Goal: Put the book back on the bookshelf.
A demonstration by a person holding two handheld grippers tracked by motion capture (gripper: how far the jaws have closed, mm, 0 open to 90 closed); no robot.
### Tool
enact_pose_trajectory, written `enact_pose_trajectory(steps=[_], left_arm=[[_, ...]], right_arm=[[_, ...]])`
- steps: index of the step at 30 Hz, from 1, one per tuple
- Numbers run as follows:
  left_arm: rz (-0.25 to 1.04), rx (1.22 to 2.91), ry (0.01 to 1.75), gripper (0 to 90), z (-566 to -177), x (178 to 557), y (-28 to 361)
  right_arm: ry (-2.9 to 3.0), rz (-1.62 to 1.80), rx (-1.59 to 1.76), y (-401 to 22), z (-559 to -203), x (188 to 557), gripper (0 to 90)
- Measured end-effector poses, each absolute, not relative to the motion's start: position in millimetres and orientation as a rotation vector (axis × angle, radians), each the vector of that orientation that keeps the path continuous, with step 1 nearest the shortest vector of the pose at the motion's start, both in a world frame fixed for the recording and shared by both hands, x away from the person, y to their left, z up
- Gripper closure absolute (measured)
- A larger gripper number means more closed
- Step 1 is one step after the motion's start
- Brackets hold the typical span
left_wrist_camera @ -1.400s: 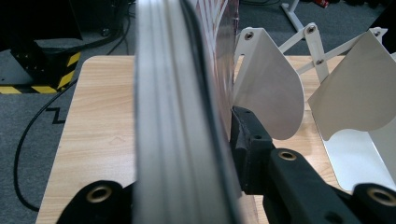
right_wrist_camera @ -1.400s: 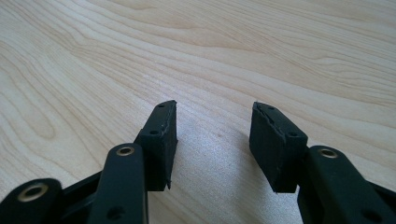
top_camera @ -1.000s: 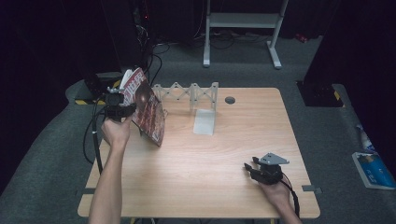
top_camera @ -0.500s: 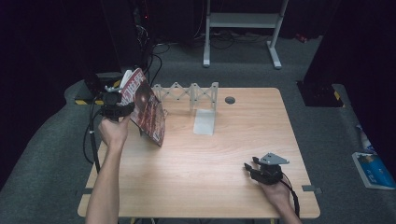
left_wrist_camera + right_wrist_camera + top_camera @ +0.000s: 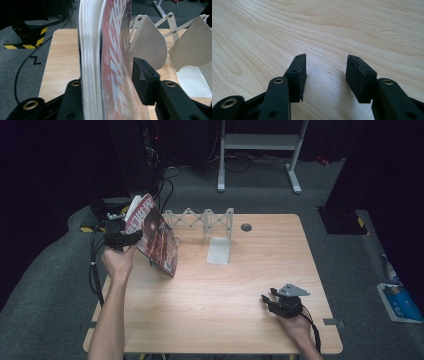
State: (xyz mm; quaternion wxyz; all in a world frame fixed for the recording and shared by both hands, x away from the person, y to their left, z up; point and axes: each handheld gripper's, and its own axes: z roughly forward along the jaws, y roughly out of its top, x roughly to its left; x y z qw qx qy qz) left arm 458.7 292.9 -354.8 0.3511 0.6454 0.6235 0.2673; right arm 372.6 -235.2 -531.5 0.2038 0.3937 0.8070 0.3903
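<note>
A red-covered magazine [image 5: 155, 237] stands on edge at the table's far left, tilted against the left end of a white accordion rack [image 5: 205, 220]. My left gripper [image 5: 131, 239] reaches it from the left. In the left gripper view the magazine [image 5: 112, 62] rises between the jaws, which have just been opening. The right pad [image 5: 143, 80] stands just off the cover, and the pages hide the left pad. The rack's rounded dividers [image 5: 147, 42] stand right behind. My right gripper [image 5: 266, 301] rests on the table near the front right, open [image 5: 325, 65] over bare wood.
A wooden table [image 5: 225, 320] has a small round hole [image 5: 246, 227] near its far edge. Cables and a yellow-black striped block [image 5: 27, 37] lie on the grey floor at the left. A metal stand [image 5: 260, 142] is behind, and a blue packet [image 5: 400, 300] lies on the floor at the right.
The left gripper's jaws look slightly wider around the magazine. The magazine, both hands and the right gripper keep their places.
</note>
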Motion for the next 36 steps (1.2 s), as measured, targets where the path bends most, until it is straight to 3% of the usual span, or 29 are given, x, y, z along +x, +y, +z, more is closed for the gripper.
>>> enact_pose_trajectory(steps=[12, 36], left_arm=[[0.647, 1.64, 1.569, 44.4, -354, 448, 294], [0.641, 1.565, 1.495, 39.6, -356, 416, 301]], right_arm=[[2.249, 1.092, 1.099, -235, -532, 374, 50.4], [2.249, 1.092, 1.093, -235, -532, 374, 50.3]])
